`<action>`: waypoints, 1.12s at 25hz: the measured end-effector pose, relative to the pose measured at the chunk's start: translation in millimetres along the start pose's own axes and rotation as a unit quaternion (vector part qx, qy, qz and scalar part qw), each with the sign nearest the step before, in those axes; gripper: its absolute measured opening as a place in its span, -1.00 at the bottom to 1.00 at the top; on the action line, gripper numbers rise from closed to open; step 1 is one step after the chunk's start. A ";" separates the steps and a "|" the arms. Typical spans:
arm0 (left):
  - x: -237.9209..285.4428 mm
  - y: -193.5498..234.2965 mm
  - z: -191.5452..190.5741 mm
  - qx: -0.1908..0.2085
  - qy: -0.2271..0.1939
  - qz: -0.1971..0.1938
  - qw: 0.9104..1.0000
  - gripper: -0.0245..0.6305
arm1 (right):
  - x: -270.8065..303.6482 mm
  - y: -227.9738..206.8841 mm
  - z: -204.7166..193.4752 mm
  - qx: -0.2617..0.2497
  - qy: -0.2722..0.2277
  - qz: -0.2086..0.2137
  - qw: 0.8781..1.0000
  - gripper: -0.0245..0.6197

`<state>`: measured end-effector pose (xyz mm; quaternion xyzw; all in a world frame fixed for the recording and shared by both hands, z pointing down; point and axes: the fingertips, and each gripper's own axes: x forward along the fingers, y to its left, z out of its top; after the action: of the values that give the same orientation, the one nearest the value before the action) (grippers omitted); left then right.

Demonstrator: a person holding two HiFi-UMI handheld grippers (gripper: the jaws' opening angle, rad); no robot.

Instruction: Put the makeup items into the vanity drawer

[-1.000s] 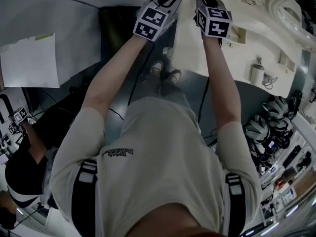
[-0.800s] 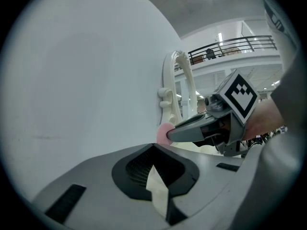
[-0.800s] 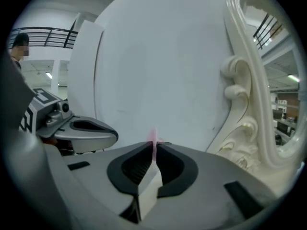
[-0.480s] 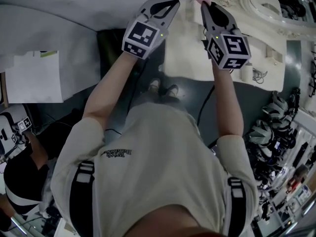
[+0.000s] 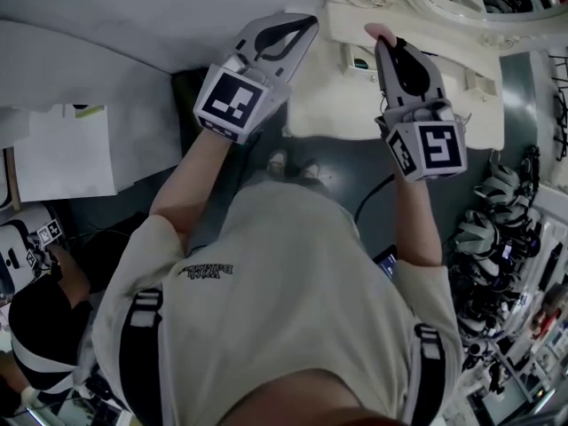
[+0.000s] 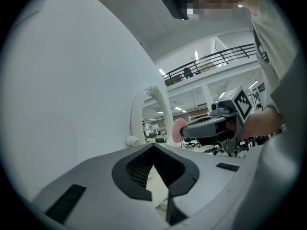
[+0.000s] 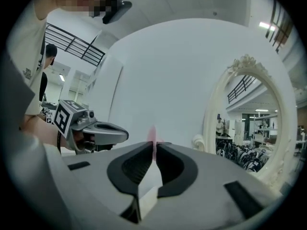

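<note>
My right gripper (image 5: pixel 383 35) is shut on a thin pink powder puff (image 5: pixel 380 32), held over the back of the white vanity top (image 5: pixel 324 105). In the right gripper view the puff (image 7: pixel 152 139) shows edge-on between the closed jaws of the right gripper (image 7: pixel 154 147). From the left gripper view it is a round pink disc (image 6: pixel 179 130) at the tip of the right gripper (image 6: pixel 188 130). My left gripper (image 5: pixel 304 22) hovers level beside it, to its left, jaws shut with nothing between them (image 6: pixel 154 146). No drawer shows in any view.
An ornate white oval mirror (image 7: pixel 225 104) rises behind the vanity, against a pale wall. Small items stand on the vanity top near its right end (image 5: pixel 484 85). A white sheet (image 5: pixel 67 153) lies at the left. Helmets (image 5: pixel 484 229) crowd the right; a seated person (image 5: pixel 35 309) is at lower left.
Both grippers have risen toward the head camera and look larger. The right one has shifted rightward with the pink puff still in its jaws. The left stays shut.
</note>
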<state>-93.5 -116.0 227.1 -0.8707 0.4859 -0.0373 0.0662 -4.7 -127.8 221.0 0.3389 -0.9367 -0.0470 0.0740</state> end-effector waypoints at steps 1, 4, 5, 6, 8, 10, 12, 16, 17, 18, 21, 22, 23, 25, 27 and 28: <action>-4.7 -4.7 3.6 -0.002 -0.001 -0.002 1.000 -0.88 | -7.9 3.1 3.9 -0.002 -0.003 -0.001 1.000 -0.86; -17.4 -22.4 17.5 -0.008 -0.009 -0.012 1.000 -0.89 | -31.9 12.6 14.3 -0.001 -0.020 -0.003 1.000 -0.86; -21.8 -29.7 22.3 -0.011 -0.012 -0.019 1.000 -0.88 | -40.9 15.6 15.4 -0.001 -0.023 -0.004 1.000 -0.86; -26.4 -37.0 26.9 -0.015 -0.016 -0.025 0.999 -0.88 | -50.0 18.2 15.7 -0.004 -0.026 -0.008 1.000 -0.86; -34.5 -49.2 34.6 -0.022 -0.021 -0.032 0.999 -0.88 | -66.1 22.8 15.8 -0.012 -0.032 -0.018 0.999 -0.87; -39.3 -58.1 38.0 -0.024 -0.024 -0.032 0.999 -0.88 | -78.6 27.8 13.3 -0.014 -0.036 -0.023 0.999 -0.87; -41.9 -66.1 36.0 -0.023 -0.022 -0.027 0.999 -0.88 | -89.5 33.0 8.0 -0.003 -0.037 -0.022 0.999 -0.87; -42.5 -85.8 22.2 -0.036 -0.005 -0.036 0.999 -0.88 | -106.7 40.4 -0.2 0.029 -0.039 -0.019 0.999 -0.87; -41.1 -90.5 19.2 -0.040 -0.001 -0.041 0.998 -0.88 | -110.0 42.2 -0.3 0.038 -0.039 -0.017 0.998 -0.87; -39.9 -94.8 17.3 -0.043 0.003 -0.045 0.998 -0.88 | -113.1 44.2 1.1 0.046 -0.039 -0.013 0.998 -0.87; -38.0 -104.4 15.7 -0.049 0.009 -0.051 0.997 -0.89 | -121.0 48.5 11.2 0.042 -0.046 -0.006 0.998 -0.87; -36.9 -106.1 14.5 -0.049 0.013 -0.051 0.997 -0.88 | -122.4 48.2 12.7 0.035 -0.047 -0.007 0.998 -0.87; -35.2 -107.2 13.3 -0.050 0.016 -0.050 0.997 -0.89 | -123.3 47.1 11.9 0.033 -0.047 -0.008 0.998 -0.87; -30.9 -108.5 12.1 -0.053 0.018 -0.048 0.997 -0.88 | -124.0 44.2 5.3 0.037 -0.039 -0.005 0.999 -0.87; -27.9 -108.4 12.5 -0.052 0.017 -0.046 0.997 -0.88 | -123.0 42.1 -1.7 0.044 -0.029 -0.002 0.999 -0.87; -27.3 -107.9 12.3 -0.049 0.016 -0.044 0.998 -0.89 | -122.3 41.7 -4.1 0.046 -0.025 0.000 0.999 -0.87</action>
<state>-15.5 -35.8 231.3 -0.8926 0.4496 -0.0300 0.0136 62.6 -17.5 217.7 0.3406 -0.9395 -0.0126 0.0351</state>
